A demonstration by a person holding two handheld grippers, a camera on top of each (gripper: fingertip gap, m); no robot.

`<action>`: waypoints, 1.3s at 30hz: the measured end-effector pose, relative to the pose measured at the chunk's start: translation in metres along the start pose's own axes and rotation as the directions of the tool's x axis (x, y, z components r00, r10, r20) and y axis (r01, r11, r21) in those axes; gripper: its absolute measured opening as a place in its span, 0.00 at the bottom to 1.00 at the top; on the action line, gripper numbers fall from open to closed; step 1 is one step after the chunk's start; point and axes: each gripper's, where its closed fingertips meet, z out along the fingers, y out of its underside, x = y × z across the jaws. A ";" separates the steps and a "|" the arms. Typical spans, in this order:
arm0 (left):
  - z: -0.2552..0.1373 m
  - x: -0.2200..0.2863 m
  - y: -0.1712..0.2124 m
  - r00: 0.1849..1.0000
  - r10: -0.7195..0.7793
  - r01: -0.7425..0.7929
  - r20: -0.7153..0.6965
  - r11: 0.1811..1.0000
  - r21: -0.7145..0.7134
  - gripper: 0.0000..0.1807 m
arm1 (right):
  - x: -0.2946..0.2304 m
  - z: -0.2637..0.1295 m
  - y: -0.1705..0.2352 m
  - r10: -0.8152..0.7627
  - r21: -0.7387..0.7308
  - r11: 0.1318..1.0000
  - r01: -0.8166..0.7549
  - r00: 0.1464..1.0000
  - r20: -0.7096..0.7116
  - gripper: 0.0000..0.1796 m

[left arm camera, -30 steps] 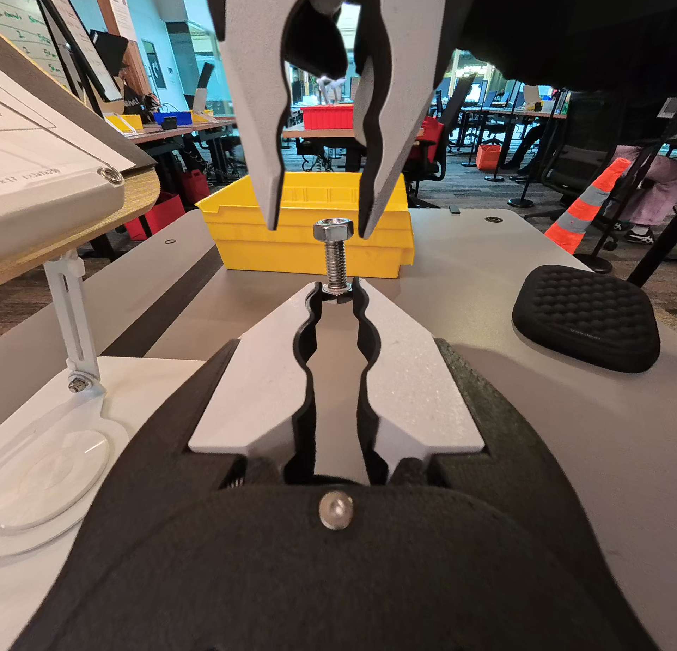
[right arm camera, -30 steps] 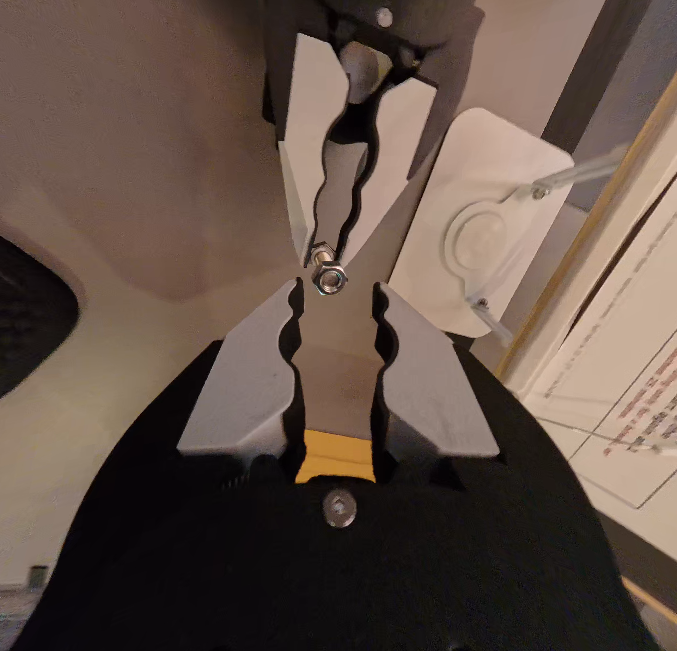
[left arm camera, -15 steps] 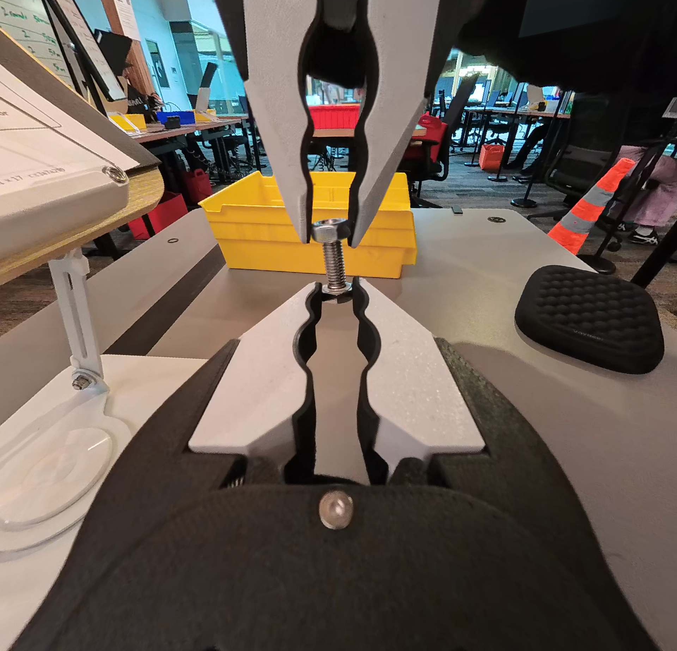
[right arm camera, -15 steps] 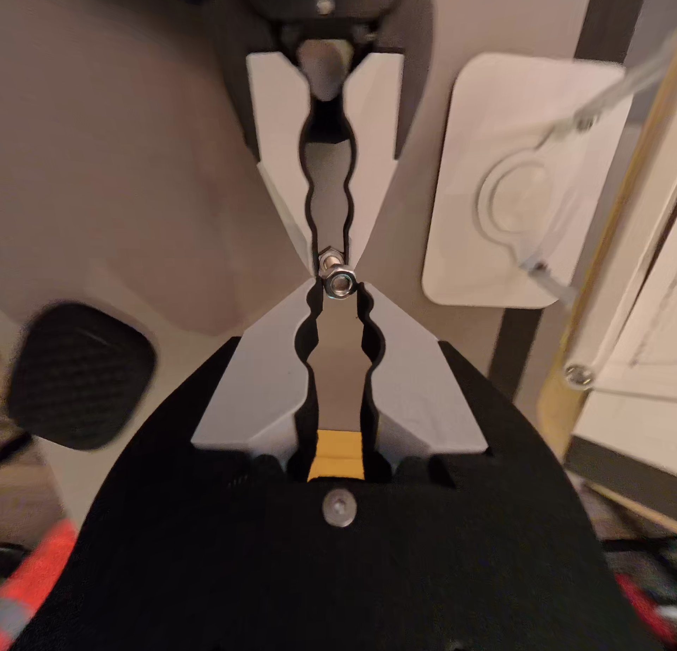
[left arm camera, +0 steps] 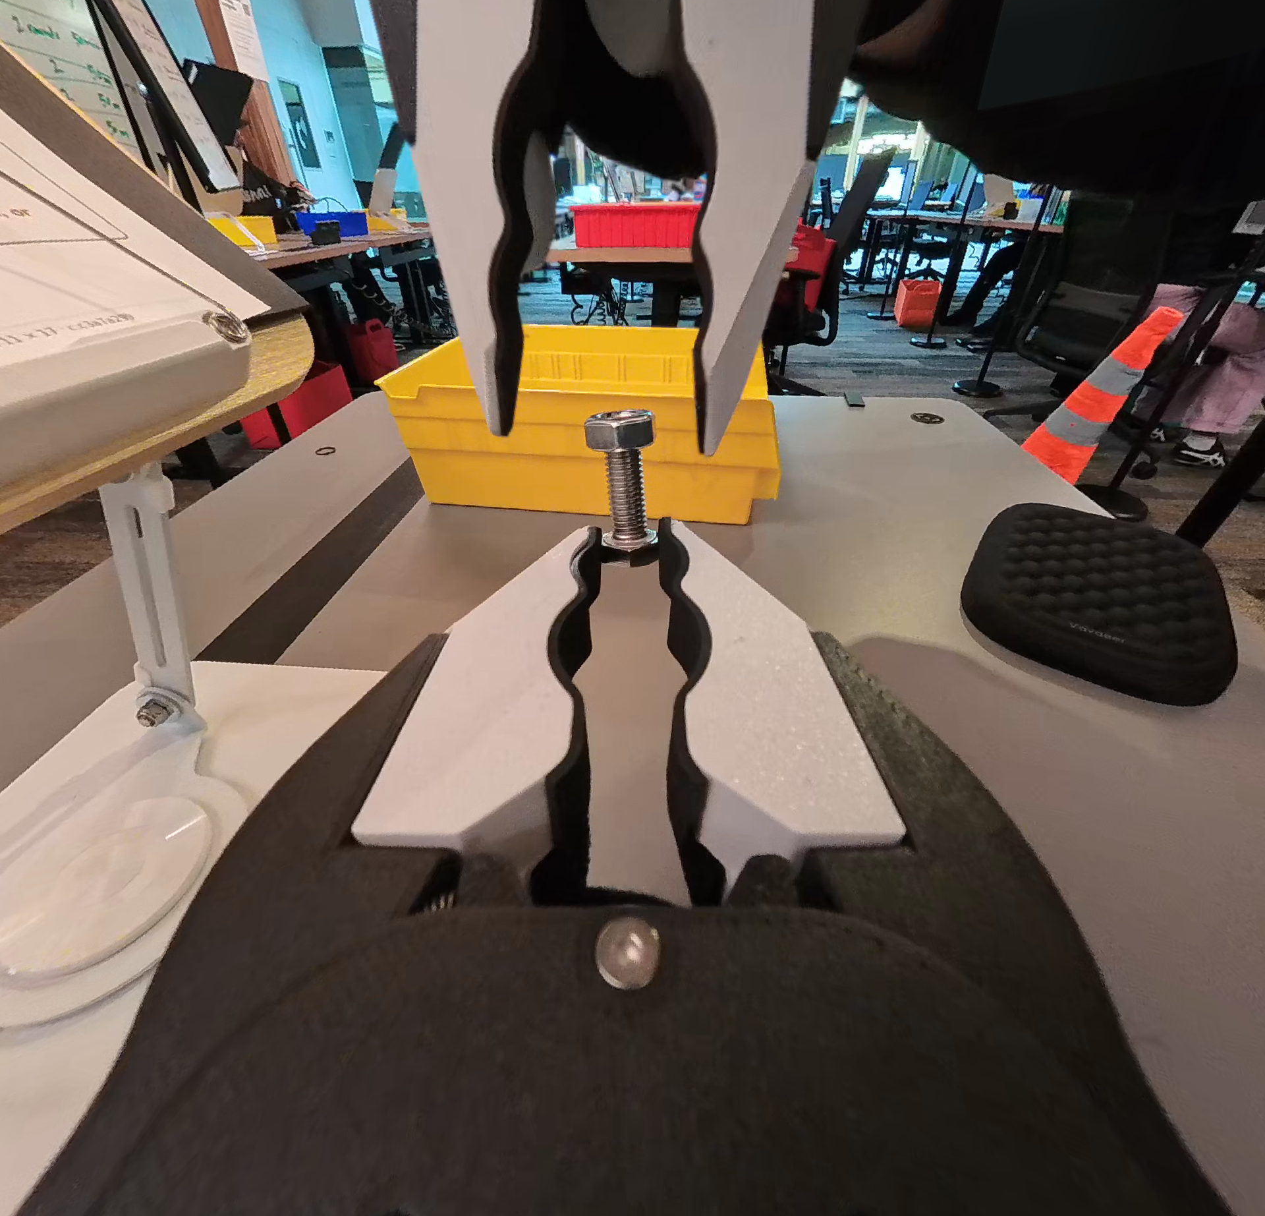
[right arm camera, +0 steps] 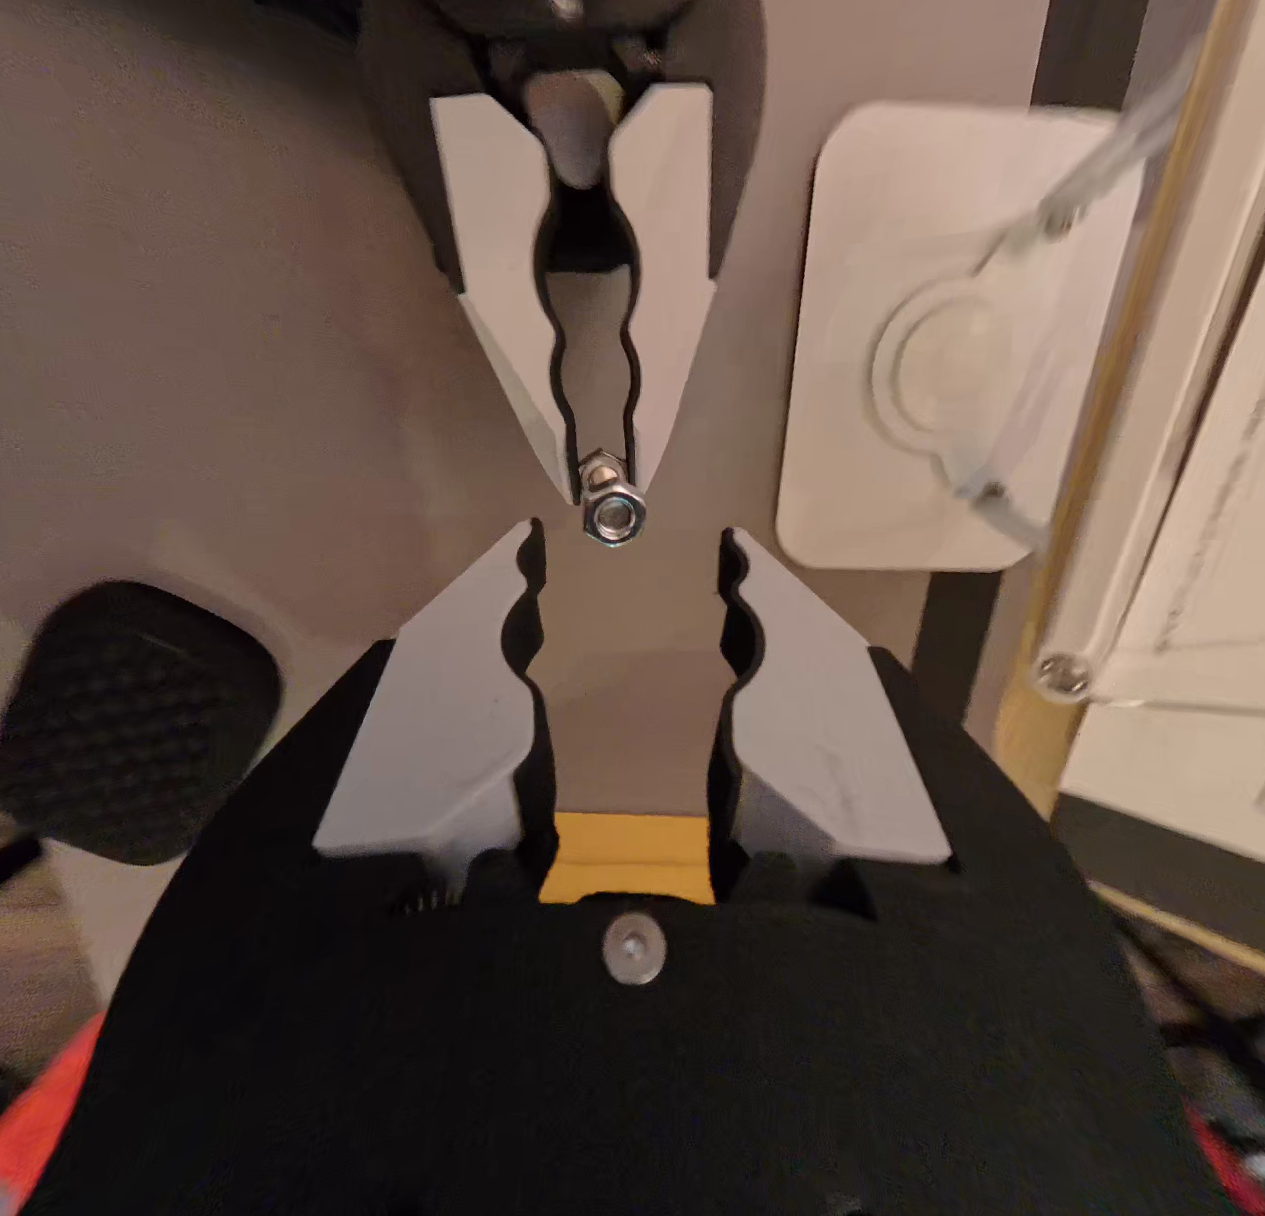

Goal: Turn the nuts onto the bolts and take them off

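Note:
A steel bolt [left arm camera: 626, 491] stands upright above the grey table [left arm camera: 890, 471]. My left gripper [left arm camera: 626, 536] is shut on the hex at its lower end. A hex nut [left arm camera: 619, 430] sits at the bolt's top end. My right gripper [left arm camera: 606, 440] comes down from above, open, with one fingertip on each side of the nut and a gap on both sides. The right wrist view looks straight down on the nut [right arm camera: 612, 515], between the right gripper's [right arm camera: 630, 532] open fingers, with the left gripper [right arm camera: 602, 481] shut below it.
A yellow bin [left arm camera: 684, 485] stands just behind the bolt. A black padded rest [left arm camera: 1102, 601] lies to the right. A white stand base [left arm camera: 103, 841] with a tilted board is at the left. An orange cone [left arm camera: 1102, 402] stands on the floor beyond the table. The grippers are tip to tip, or close to it.
Half a second ago the right gripper was shut on the nut; it has now opened and let go. The left gripper and the bolt have not moved.

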 end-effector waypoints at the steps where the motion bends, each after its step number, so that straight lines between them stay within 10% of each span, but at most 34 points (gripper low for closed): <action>1: 0.000 0.000 0.000 1.000 -0.001 0.001 -0.001 1.000 0.000 0.08 | 0.000 -0.001 -0.003 -0.062 0.012 0.998 0.063 0.998 -0.014 0.24; 13: 0.001 0.002 0.000 1.000 0.002 -0.002 -0.006 1.000 0.000 0.08 | -0.007 0.001 -0.006 -0.364 -0.059 0.930 0.362 0.931 -0.036 0.10; 29: 0.002 0.000 0.004 1.000 0.005 -0.005 0.001 1.000 -0.013 0.08 | -0.009 0.005 -0.012 0.297 -0.004 0.954 -0.299 0.947 0.119 0.10; 39: 0.002 0.002 0.003 1.000 0.005 -0.005 -0.006 1.000 -0.012 0.08 | -0.002 -0.006 -0.011 -0.168 -0.027 0.986 0.167 0.986 -0.024 0.22</action>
